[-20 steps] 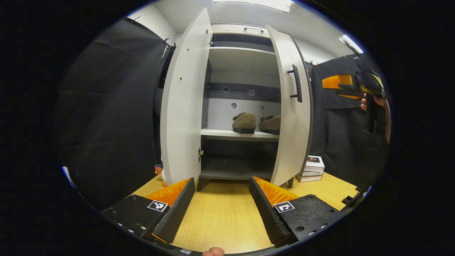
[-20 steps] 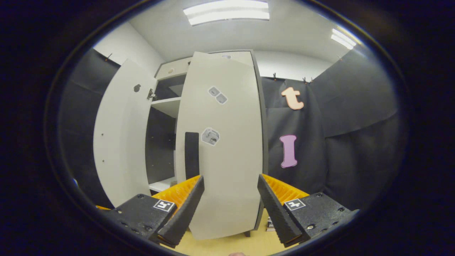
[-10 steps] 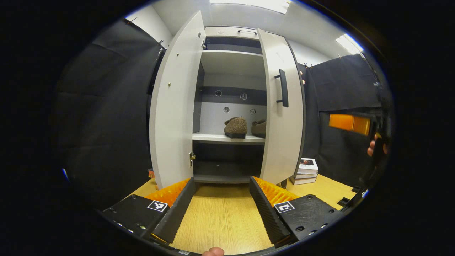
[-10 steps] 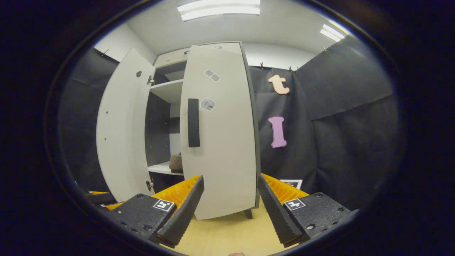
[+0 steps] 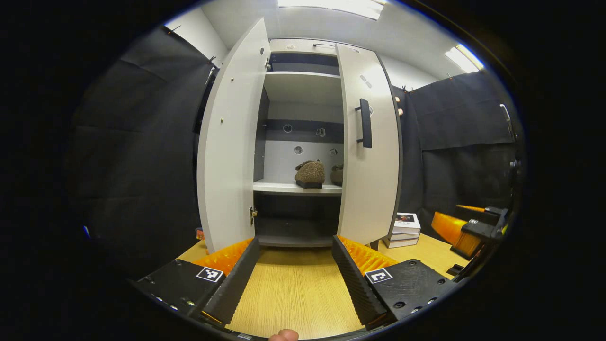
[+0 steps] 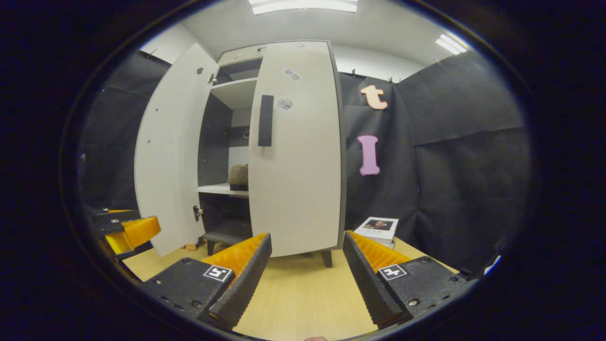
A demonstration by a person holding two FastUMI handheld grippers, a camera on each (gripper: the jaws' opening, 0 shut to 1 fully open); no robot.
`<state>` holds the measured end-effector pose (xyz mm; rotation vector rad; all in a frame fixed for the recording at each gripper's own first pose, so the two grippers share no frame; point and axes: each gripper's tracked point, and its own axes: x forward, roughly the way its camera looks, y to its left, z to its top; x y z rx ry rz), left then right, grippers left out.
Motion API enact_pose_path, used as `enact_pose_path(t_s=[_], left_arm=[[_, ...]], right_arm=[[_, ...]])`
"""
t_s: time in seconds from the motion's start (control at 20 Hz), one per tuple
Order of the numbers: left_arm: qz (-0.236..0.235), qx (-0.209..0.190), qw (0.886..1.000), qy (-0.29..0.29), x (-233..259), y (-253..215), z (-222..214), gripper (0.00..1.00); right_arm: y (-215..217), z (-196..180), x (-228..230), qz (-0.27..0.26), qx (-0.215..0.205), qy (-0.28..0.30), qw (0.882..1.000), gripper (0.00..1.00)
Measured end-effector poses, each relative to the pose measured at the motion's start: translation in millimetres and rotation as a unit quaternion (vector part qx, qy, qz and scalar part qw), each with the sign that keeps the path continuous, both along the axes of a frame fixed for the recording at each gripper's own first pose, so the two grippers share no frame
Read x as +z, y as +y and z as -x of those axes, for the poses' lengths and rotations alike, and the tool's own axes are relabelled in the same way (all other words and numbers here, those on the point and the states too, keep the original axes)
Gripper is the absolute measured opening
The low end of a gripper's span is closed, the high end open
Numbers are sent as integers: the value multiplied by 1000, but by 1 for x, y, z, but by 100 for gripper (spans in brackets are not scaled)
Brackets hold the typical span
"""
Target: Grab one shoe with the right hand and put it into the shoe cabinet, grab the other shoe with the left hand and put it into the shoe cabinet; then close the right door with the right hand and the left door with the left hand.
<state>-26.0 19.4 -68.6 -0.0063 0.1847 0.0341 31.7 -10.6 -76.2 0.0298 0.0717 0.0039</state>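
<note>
1. Shoe cabinet (image 5: 303, 142) upright at 12 o'clock in the left gripper view, standing on the wooden worktop (image 5: 293, 289); seen at 11 o'clock in the right gripper view.
2. Left door (image 5: 227, 142) swung wide open, edge-on toward the camera; closing it judged to be the last step left.
3. Right door (image 6: 296, 147) nearly flush with the cabinet front, dark handle (image 6: 265, 120) facing out; judged closed or all but closed.
4. Booth's black cloth wall (image 6: 450, 156) around the cabinet; no obstacle seen in the left door's swing path.
5. Left gripper (image 5: 296, 277) low at 6 o'clock, jaws set wide, nothing between them, well apart from the left door.
6. Right gripper (image 6: 307, 279) likewise spread wide and empty, hanging back near the worktop.
7. Stack of books (image 5: 402, 229) on the worktop just beside the cabinet's right foot, clear of the doors.
8. Both shoes on the middle shelf: one shoe (image 5: 310, 173) in plain sight, the other shoe (image 5: 336, 174) half hidden behind the right door. Placing judged done.
</note>
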Motion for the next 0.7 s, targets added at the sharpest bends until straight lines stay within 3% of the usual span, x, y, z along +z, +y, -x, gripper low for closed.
enact_pose_path(t_s=[0.3, 0.7], left_arm=[[14, 33, 999, -31, 26, 30, 0, 93], [-17, 135, 987, -86, 98, 142, 12, 93]], right_arm=[[1, -5, 2, 1, 2, -1, 1000, 97], [9, -10, -2, -6, 13, 11, 1000, 98]])
